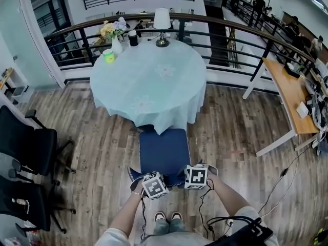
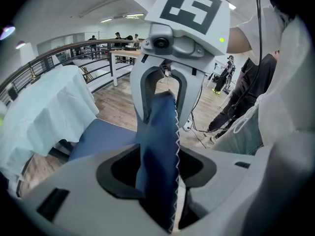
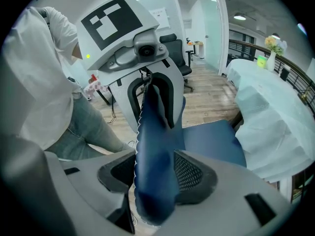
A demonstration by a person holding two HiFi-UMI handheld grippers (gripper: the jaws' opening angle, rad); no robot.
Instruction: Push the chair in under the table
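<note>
A blue chair (image 1: 164, 150) stands at the near edge of the round table (image 1: 148, 76), which has a pale blue cloth; the front of the seat reaches the cloth's hem. Both grippers sit on top of the chair's backrest (image 1: 174, 182). My left gripper (image 1: 154, 184) straddles the backrest (image 2: 157, 132), with a thin gap along the stitched edge, so it is open (image 2: 158, 168). My right gripper (image 1: 196, 176) is shut on the backrest (image 3: 157, 141), the fabric pressed against its mesh pad (image 3: 189, 173). Each gripper view shows the other gripper further along the backrest.
Black office chairs (image 1: 25, 142) stand at the left. A wooden desk (image 1: 289, 94) is on the right, with cables (image 1: 277, 183) on the floor beside it. A railing (image 1: 225, 35) runs behind the table. On the table are a flower vase (image 1: 114, 35), a lamp (image 1: 162, 24) and a green cup (image 1: 108, 56).
</note>
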